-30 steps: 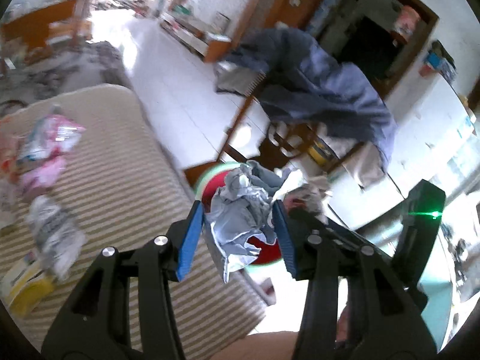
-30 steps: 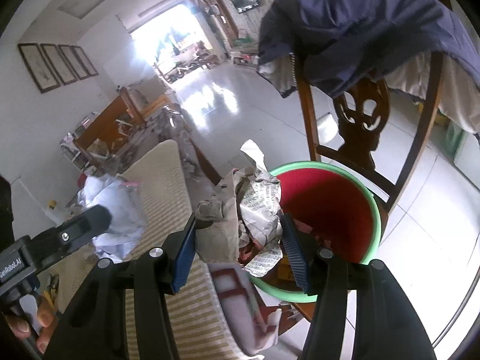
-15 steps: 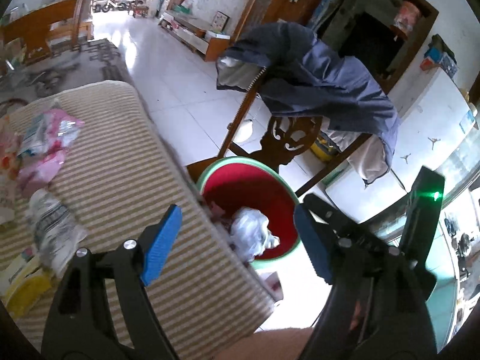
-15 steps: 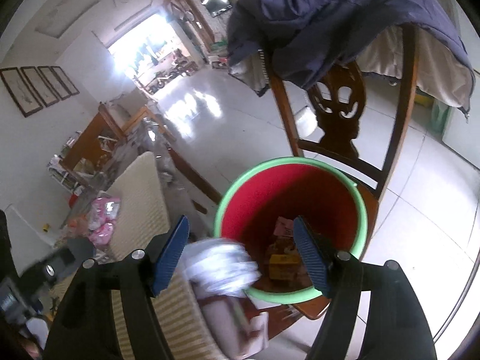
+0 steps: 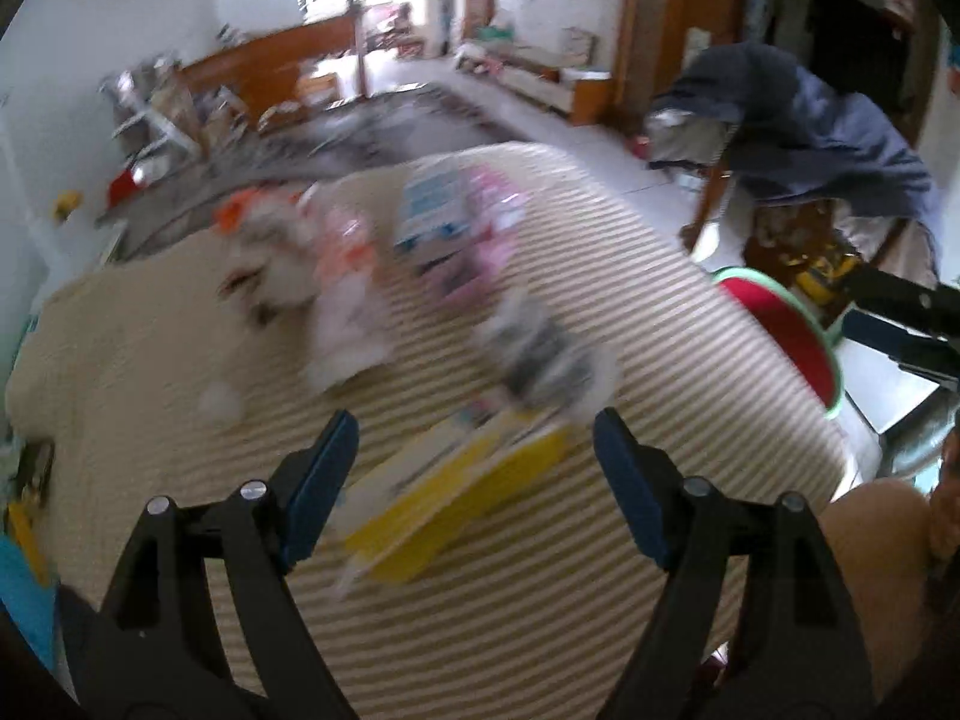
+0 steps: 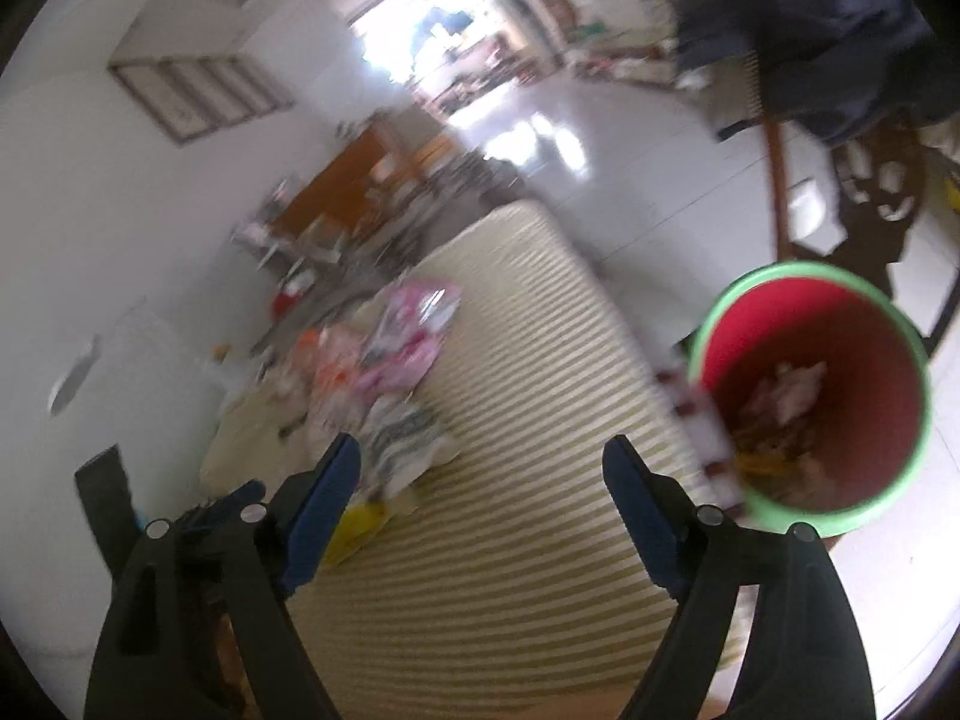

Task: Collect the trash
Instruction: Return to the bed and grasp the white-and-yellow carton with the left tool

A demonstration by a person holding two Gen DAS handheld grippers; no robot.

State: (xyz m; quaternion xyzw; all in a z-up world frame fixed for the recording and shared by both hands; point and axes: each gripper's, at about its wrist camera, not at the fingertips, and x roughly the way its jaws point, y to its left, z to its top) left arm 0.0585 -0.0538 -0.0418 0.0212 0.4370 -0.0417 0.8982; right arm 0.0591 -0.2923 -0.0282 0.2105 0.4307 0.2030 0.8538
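Observation:
Both views are motion-blurred. My left gripper [image 5: 474,474] is open and empty above the striped cushion [image 5: 540,588], just short of a yellow box [image 5: 456,498]. Beyond it lie a grey-white wrapper [image 5: 540,354], pink packets [image 5: 474,240] and white crumpled bags [image 5: 282,264]. My right gripper [image 6: 483,492] is open and empty over the cushion [image 6: 516,570]. The red bin with a green rim [image 6: 810,396] stands at its right and holds crumpled trash [image 6: 786,396]. The bin also shows in the left wrist view [image 5: 786,330].
A wooden chair draped with a dark blue coat [image 5: 822,132] stands behind the bin. The coat also shows in the right wrist view [image 6: 810,30]. Glossy tiled floor [image 6: 630,138] runs toward a bright doorway. Wooden furniture [image 5: 270,66] lines the far wall.
Both grippers let go of their crumpled trash into the bin, opened, and swung left, back over the striped cushion toward the litter pile.

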